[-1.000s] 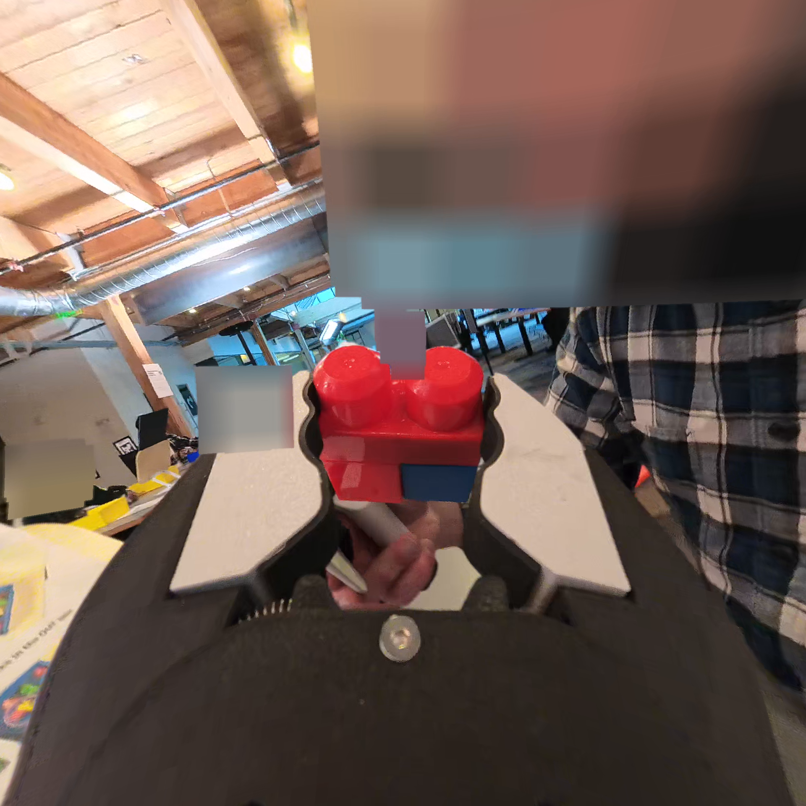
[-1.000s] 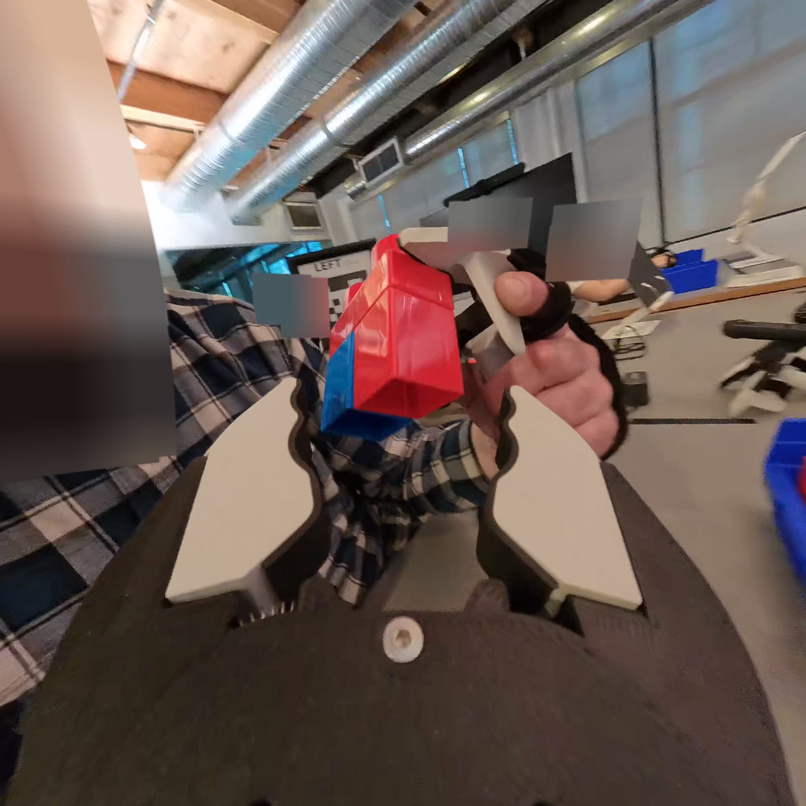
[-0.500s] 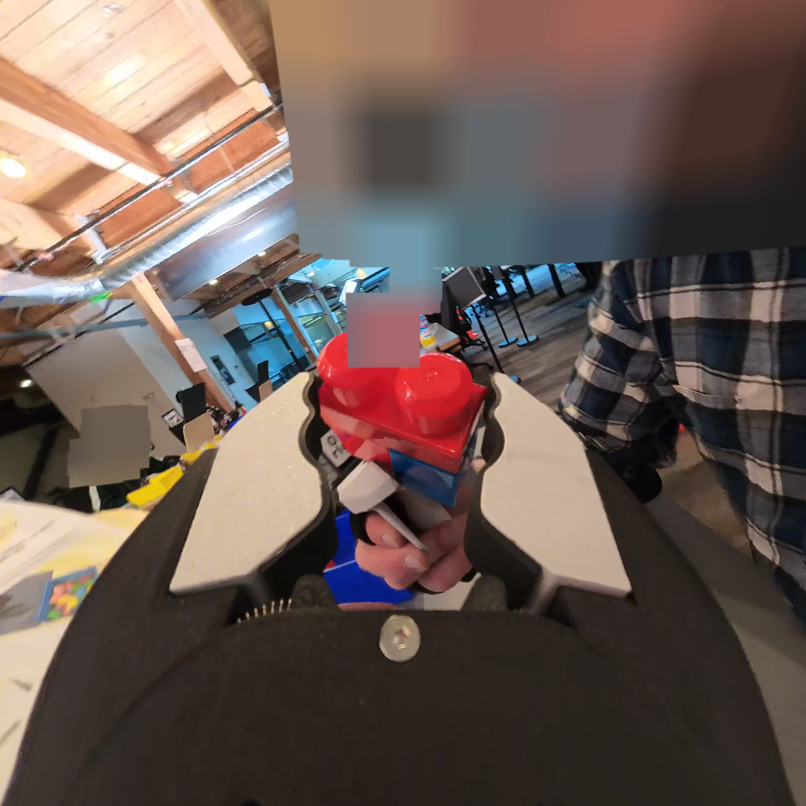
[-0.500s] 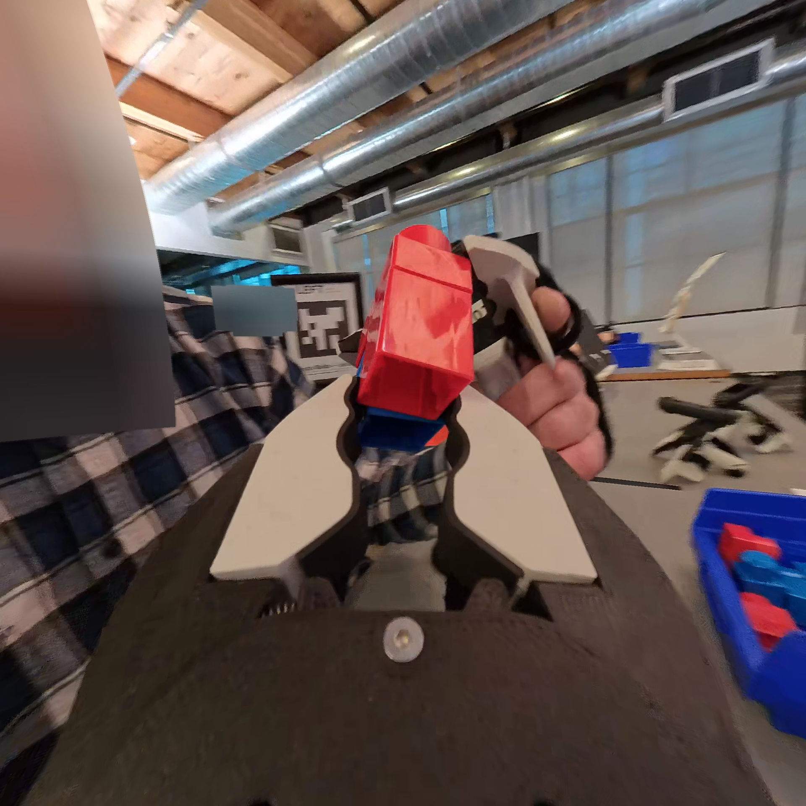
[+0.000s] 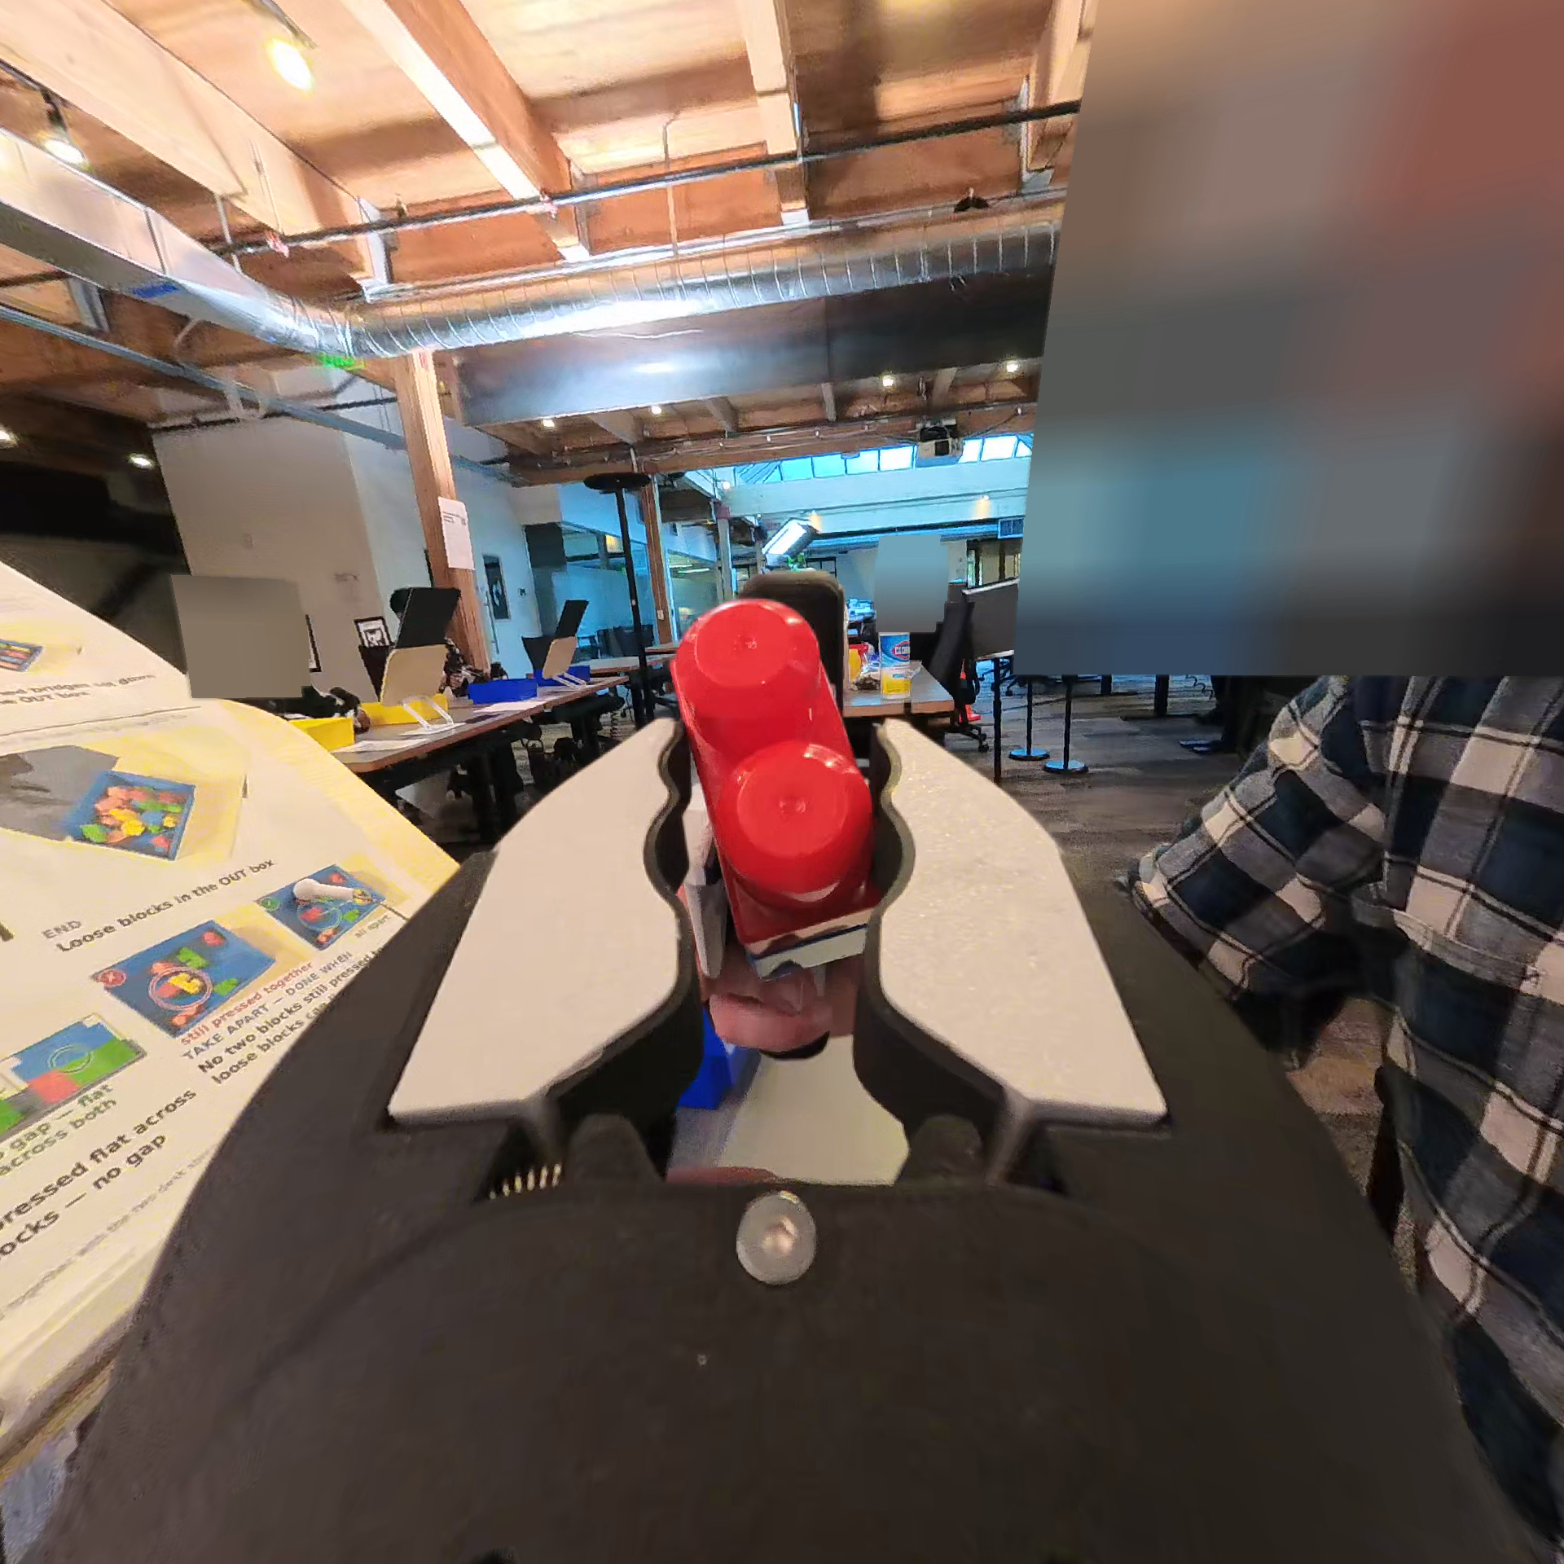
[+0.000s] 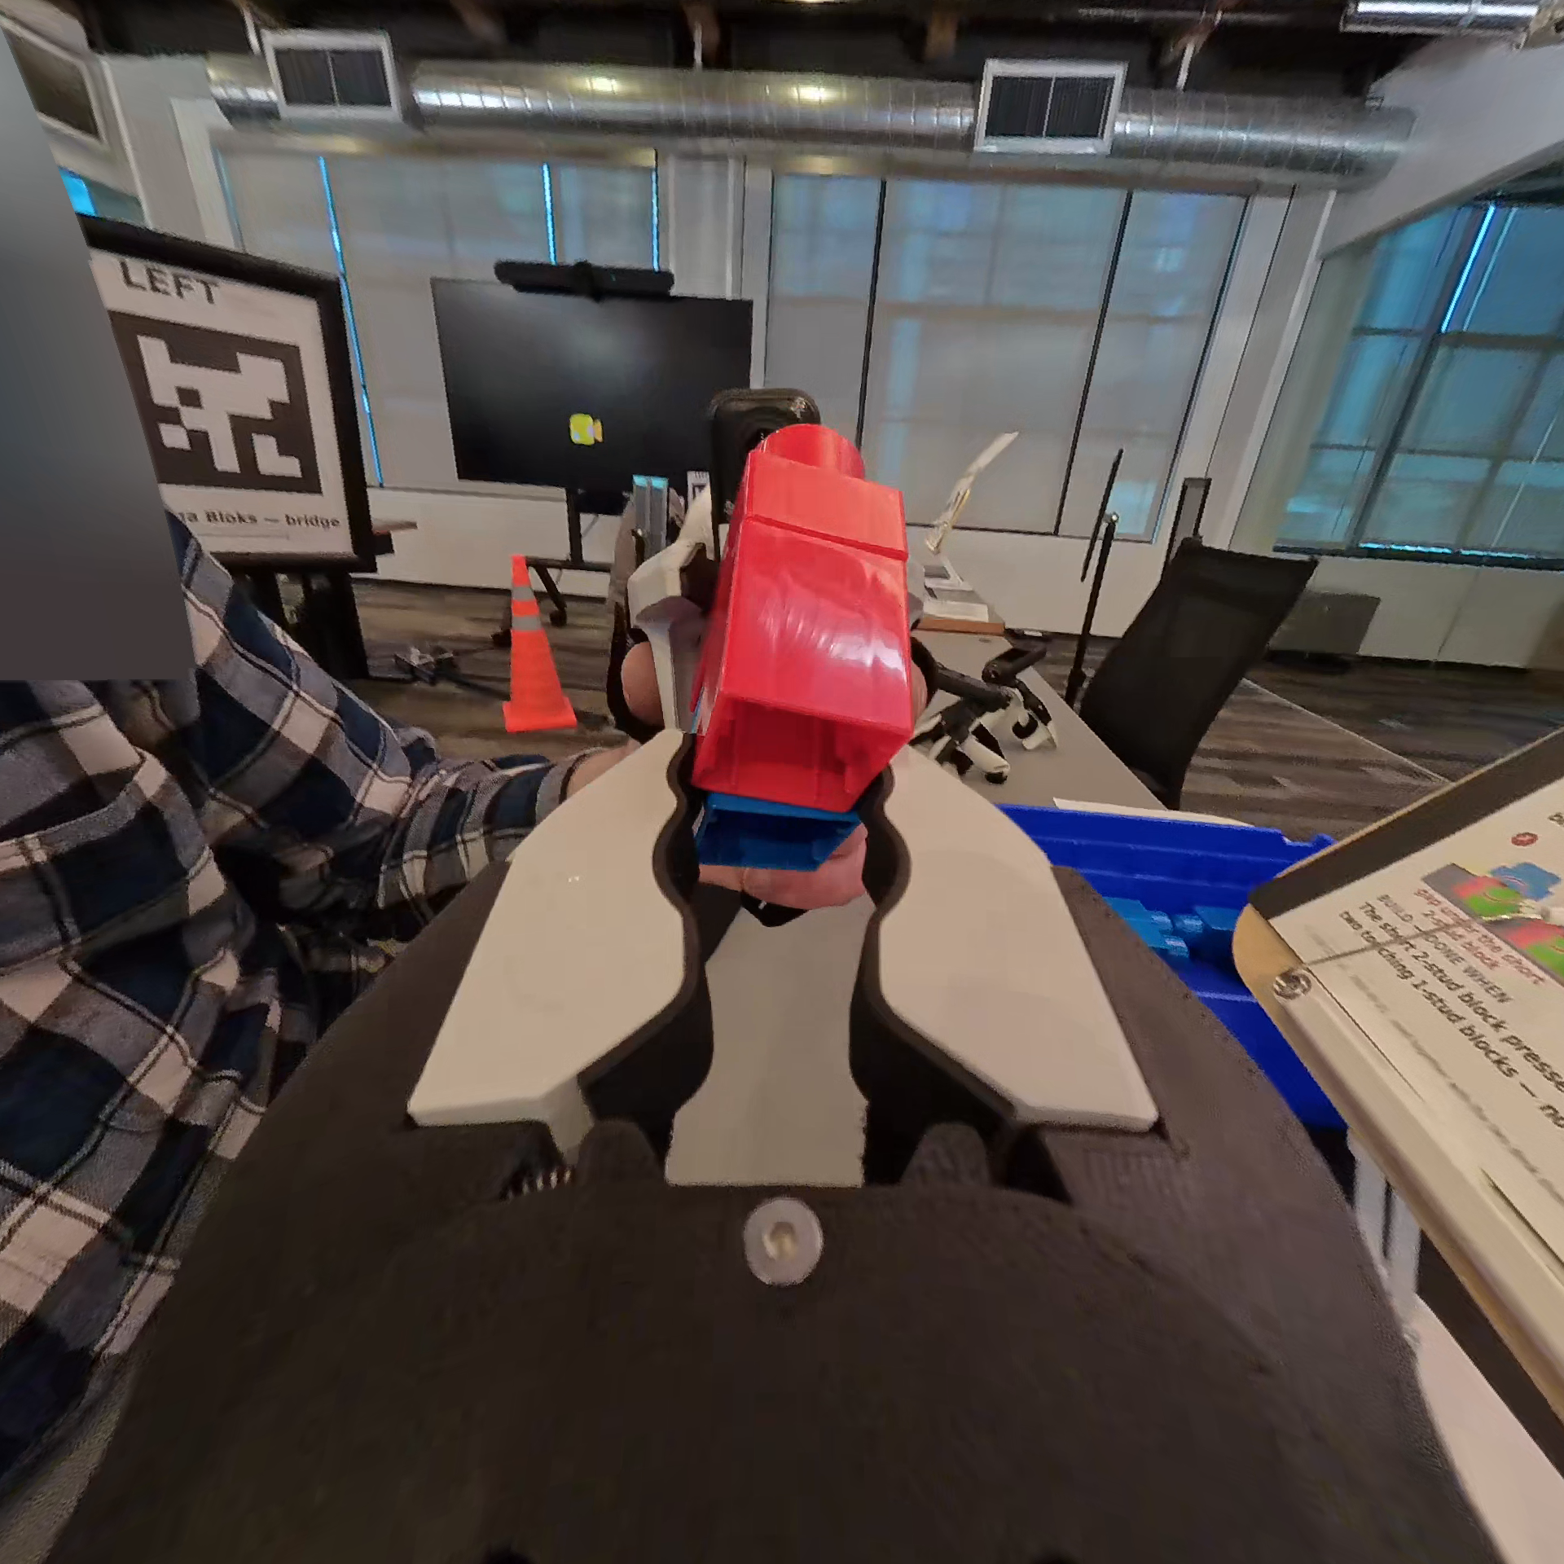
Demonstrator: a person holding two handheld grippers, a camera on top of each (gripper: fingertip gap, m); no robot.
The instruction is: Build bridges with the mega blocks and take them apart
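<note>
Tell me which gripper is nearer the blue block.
Right. The right gripper clamps the blue block itself; the left gripper grips the red two-stud block above it.

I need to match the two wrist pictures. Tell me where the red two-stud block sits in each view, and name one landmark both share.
Left wrist view: red two-stud block at centre, studs facing the camera, between the fingers.
Right wrist view: same block above centre, atop the bridge's lower blocks.
Shared landmark: the plaid sleeve.
</note>
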